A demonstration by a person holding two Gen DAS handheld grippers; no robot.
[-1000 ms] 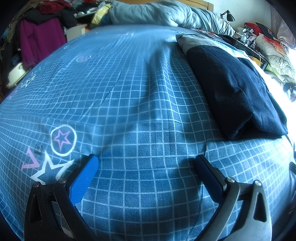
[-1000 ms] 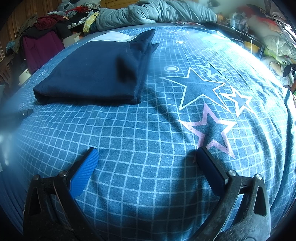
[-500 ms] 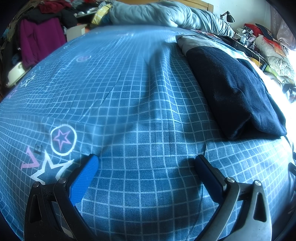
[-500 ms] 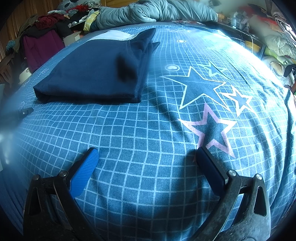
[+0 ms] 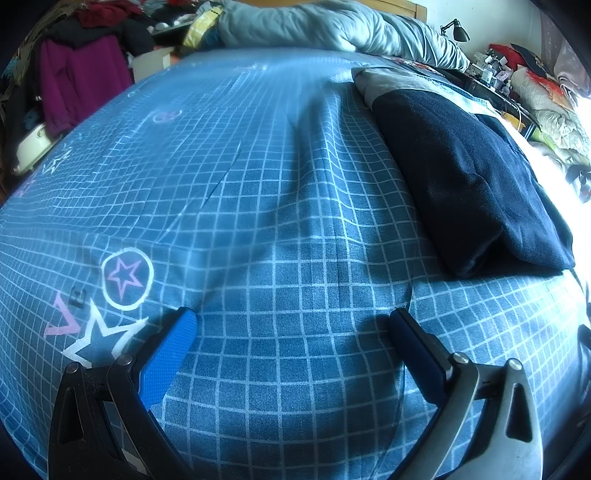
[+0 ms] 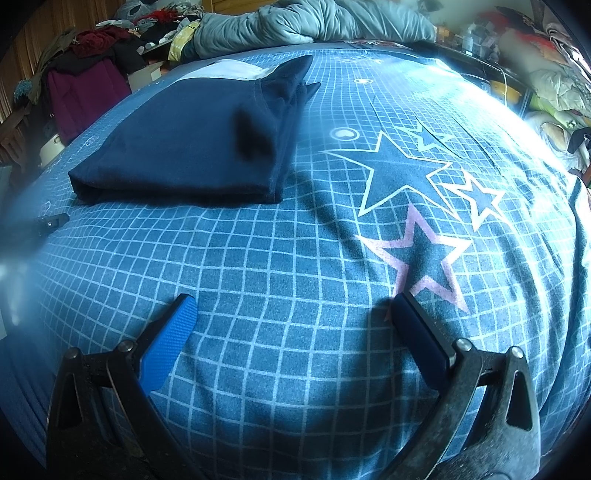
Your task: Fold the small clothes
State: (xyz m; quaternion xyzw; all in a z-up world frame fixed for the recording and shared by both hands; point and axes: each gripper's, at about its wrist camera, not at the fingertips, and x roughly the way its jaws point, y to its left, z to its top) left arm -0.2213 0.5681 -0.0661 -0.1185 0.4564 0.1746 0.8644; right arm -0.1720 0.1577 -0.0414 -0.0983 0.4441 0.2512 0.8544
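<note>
A folded navy garment (image 5: 469, 177) lies on the blue checked bedspread (image 5: 258, 192), at the right of the left wrist view and at the upper left of the right wrist view (image 6: 192, 144). A pale grey-white piece of cloth (image 5: 391, 83) pokes out from under its far end. My left gripper (image 5: 293, 317) hangs open over bare bedspread, short of the garment and to its left. Over the sheet by a pink star print (image 6: 421, 258), my right gripper (image 6: 293, 301) is open too, with the garment ahead and to the left. Neither holds anything.
A bunched grey-blue duvet (image 5: 332, 26) lies across the head of the bed. Clothes are piled on the left, among them a purple garment (image 5: 81, 81). Clutter and a black desk lamp (image 5: 456, 29) stand at the right. The other gripper's tip (image 6: 48, 221) shows at the left edge.
Almost nothing differs; both grippers stay open in place, with only a slight camera drift in the right wrist view.
</note>
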